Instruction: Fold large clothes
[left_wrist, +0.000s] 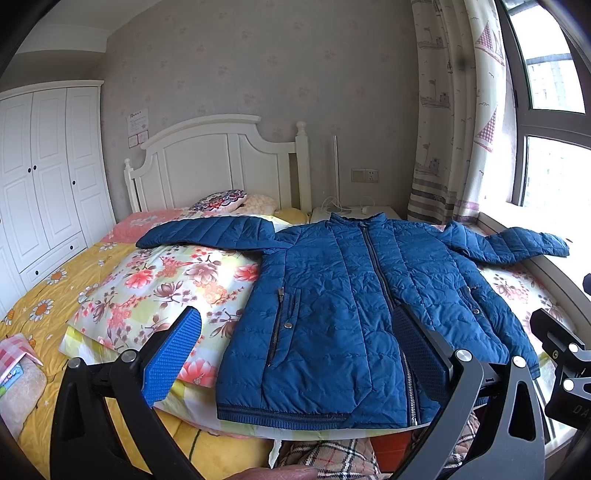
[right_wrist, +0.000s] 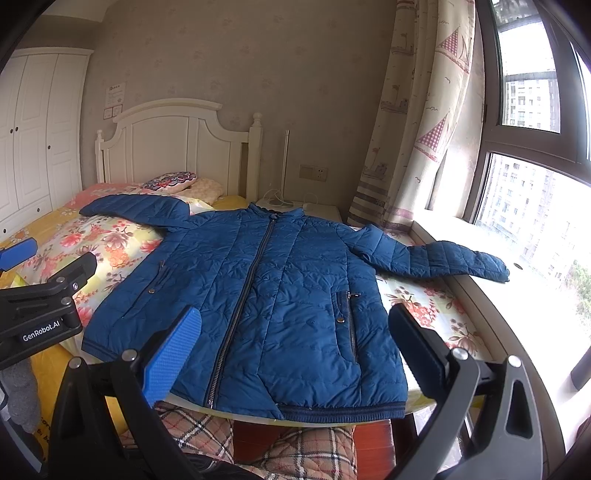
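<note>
A blue quilted zip jacket lies spread flat, front up, on a floral quilt on the bed, sleeves stretched out left and right. It also shows in the right wrist view. My left gripper is open and empty, hovering above the jacket's lower left hem. My right gripper is open and empty, above the jacket's lower right hem. The right sleeve reaches onto the window sill. The left gripper's body shows at the left of the right wrist view.
A white headboard and pillows stand at the far end. A white wardrobe is on the left. A window sill and curtain border the right. A plaid blanket lies below the bed's near edge.
</note>
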